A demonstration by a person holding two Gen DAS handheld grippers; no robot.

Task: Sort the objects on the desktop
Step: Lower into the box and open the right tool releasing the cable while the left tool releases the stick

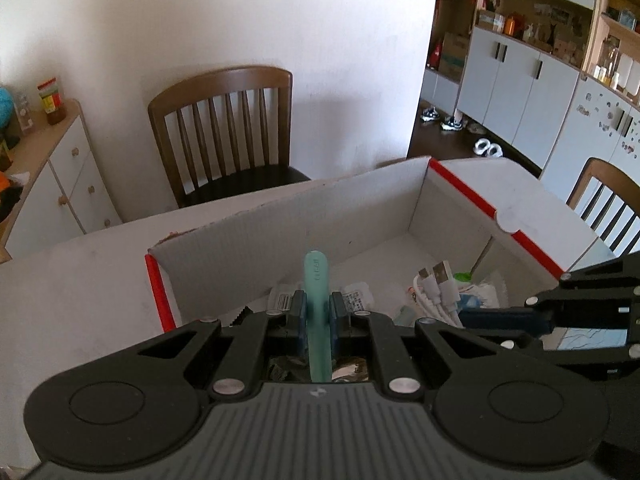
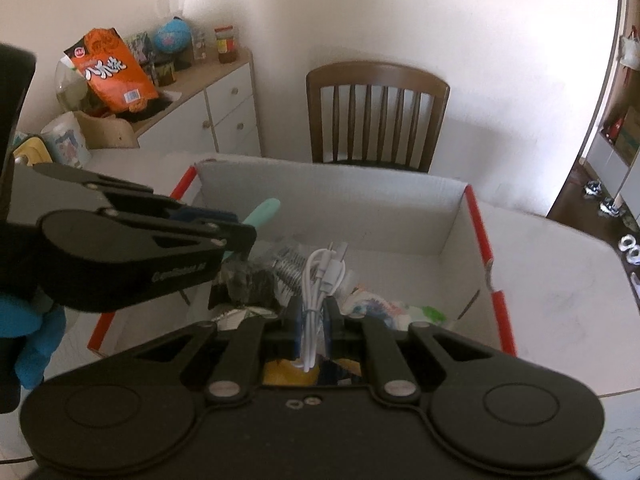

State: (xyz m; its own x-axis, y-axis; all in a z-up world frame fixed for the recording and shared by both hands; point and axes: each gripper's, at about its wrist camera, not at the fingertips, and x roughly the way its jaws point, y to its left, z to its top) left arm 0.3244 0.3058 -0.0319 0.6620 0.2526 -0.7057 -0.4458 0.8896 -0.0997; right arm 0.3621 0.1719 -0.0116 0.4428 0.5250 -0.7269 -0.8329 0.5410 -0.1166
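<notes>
My left gripper (image 1: pixel 318 312) is shut on a mint-green slim stick-like object (image 1: pixel 317 280) and holds it upright over the near left part of an open white cardboard box with red edges (image 1: pixel 360 208). It also shows in the right wrist view (image 2: pixel 224 220) with the mint object (image 2: pixel 264 210) poking out. My right gripper (image 2: pixel 313 316) is shut on a coiled white USB cable (image 2: pixel 320 276) above the box (image 2: pixel 360 204). The cable (image 1: pixel 438 288) and right gripper (image 1: pixel 480 318) show at right in the left wrist view.
Inside the box lie packets, a black item (image 2: pixel 248 284) and a metal spring (image 2: pixel 290 266). A wooden chair (image 1: pixel 224 128) stands behind the white table (image 1: pixel 80 288). A white cabinet (image 2: pixel 224 116) with an orange snack bag (image 2: pixel 112 72) is at left.
</notes>
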